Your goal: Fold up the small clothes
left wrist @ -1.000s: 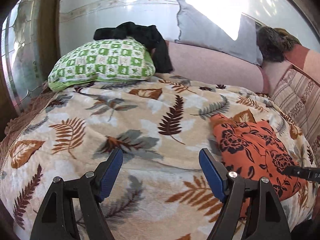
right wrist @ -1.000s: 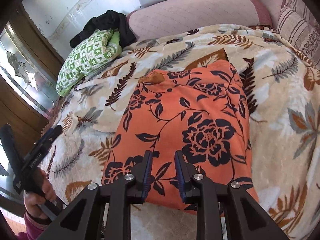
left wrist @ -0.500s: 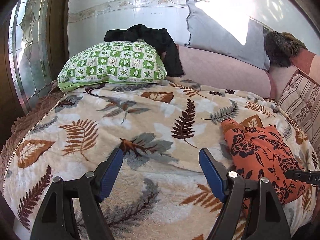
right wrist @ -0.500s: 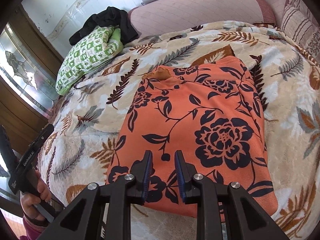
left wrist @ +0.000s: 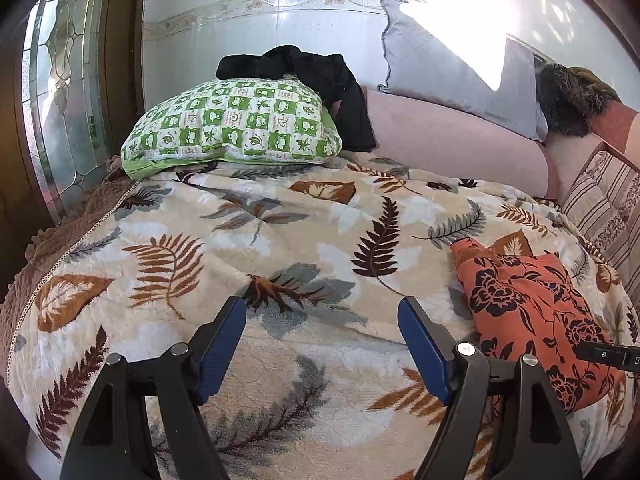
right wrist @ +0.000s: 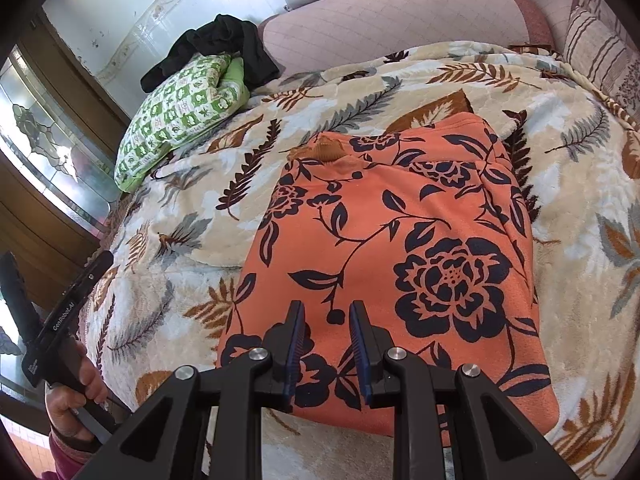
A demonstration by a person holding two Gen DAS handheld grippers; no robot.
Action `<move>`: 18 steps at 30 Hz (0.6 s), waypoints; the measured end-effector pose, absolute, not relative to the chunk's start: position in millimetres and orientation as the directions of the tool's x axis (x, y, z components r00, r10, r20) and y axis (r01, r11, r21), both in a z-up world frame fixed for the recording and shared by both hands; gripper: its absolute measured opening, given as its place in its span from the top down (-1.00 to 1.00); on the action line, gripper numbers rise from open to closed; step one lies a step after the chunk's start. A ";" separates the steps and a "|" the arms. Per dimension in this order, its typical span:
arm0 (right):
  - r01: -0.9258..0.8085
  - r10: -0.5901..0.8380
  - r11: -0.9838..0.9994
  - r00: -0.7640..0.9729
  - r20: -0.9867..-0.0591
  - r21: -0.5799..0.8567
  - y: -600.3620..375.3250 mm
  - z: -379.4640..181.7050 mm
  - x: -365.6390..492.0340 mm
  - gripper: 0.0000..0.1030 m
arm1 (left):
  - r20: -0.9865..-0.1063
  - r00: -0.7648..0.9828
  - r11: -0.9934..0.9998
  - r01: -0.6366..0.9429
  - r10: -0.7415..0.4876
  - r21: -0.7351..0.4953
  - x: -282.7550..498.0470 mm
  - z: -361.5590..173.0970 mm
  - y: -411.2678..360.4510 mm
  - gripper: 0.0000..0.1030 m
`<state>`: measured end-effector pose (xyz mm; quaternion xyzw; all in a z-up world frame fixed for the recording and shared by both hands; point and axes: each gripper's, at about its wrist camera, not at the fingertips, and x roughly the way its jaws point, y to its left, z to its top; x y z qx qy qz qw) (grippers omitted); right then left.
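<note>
orange garment folded on the bed, both grippers empty

in the left wrist view, the left gripper (left wrist: 322, 346) sits low in the frame with its blue fingers (left wrist: 222, 342) wide apart above the leaf-print blanket (left wrist: 280, 240). a green checked pillow (left wrist: 236, 128) lies at upper left, a black cloth (left wrist: 320, 80) draped behind it. the orange floral garment (right wrist: 400, 248) lies folded at centre of the right wrist view. the right gripper (right wrist: 326, 354) hovers over its near edge, fingers slightly apart, gripping nothing.
</note>
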<state>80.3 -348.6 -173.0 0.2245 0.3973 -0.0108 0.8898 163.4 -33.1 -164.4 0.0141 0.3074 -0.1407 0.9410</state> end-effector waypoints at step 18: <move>0.233 0.156 0.865 0.717 -0.679 0.445 -385.2 -189.8 59.5 0.49 | -0.704 0.486 0.801 0.565 -0.517 -0.198 162.0 -209.4 -154.1 -0.55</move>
